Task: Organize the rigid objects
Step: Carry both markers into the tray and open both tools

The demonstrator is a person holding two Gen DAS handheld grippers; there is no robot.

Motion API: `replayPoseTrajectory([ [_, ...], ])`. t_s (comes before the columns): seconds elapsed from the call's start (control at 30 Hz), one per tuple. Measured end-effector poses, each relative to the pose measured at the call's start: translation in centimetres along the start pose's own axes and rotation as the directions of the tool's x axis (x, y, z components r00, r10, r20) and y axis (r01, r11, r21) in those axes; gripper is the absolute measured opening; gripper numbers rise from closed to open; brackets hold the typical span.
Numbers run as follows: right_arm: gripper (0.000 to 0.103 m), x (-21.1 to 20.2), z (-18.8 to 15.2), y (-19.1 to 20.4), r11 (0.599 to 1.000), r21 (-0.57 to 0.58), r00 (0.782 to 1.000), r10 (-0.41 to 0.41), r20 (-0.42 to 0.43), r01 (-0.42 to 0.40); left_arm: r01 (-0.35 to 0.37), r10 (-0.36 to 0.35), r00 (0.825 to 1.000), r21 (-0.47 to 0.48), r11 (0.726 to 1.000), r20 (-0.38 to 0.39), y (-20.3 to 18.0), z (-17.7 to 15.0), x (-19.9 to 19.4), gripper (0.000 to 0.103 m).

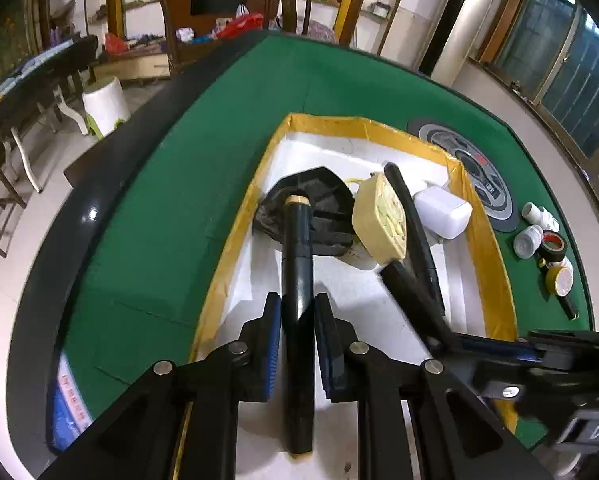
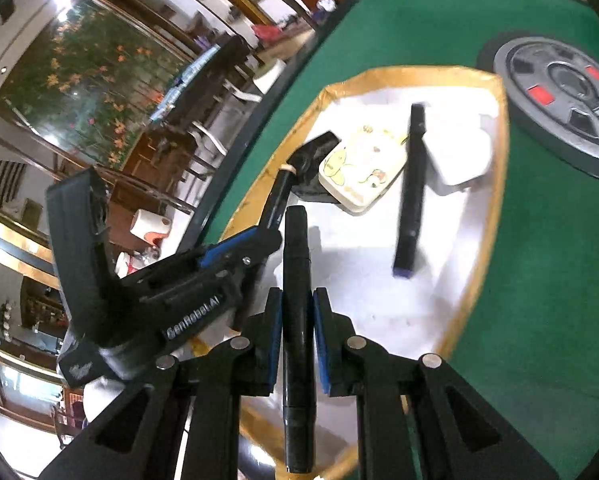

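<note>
A white tray with a yellow rim [image 1: 379, 124] [image 2: 415, 74] sits on the green table. My left gripper [image 1: 297, 312] is shut on a black marker with a beige tip [image 1: 297, 280], held over the tray. My right gripper [image 2: 297, 308] is shut on another black marker [image 2: 296, 280], also over the tray; it shows in the left wrist view [image 1: 409, 292]. In the tray lie a black flat piece [image 1: 323, 200], a cream yellow box [image 1: 379, 220] [image 2: 361, 168], a white box [image 1: 443, 210] [image 2: 457, 156] and a third black marker [image 2: 411, 196].
A grey round control panel [image 1: 483, 176] [image 2: 559, 96] is set in the table beyond the tray. White bottles [image 1: 529, 236] and tape rolls [image 1: 557, 268] lie at the right edge. A blue and white packet [image 1: 69, 396] lies at the near left rim.
</note>
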State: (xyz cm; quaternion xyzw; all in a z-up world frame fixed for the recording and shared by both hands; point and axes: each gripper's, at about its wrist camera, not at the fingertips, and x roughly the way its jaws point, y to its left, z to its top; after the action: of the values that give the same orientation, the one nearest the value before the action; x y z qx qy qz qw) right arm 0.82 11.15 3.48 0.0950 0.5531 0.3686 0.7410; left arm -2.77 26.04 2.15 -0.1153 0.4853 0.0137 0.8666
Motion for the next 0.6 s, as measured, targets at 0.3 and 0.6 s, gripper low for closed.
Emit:
replayPoseTrajectory([
  [0.3,0.015,3.7,2.8,-0.4,0.996,0.058,0.997,-0.071,-0.041,0.073,0.076,-0.069,0.992,-0.062,0.995,0.104,2.4,-1.5,-4.1,0.049],
  [0.6,0.015,5.3,5.0,-0.7,0.972,0.078,0.975,-0.224,0.005,0.223,0.131,-0.113,0.981,-0.112,0.985,0.157,4.0,-2.6,-6.6,0.051],
])
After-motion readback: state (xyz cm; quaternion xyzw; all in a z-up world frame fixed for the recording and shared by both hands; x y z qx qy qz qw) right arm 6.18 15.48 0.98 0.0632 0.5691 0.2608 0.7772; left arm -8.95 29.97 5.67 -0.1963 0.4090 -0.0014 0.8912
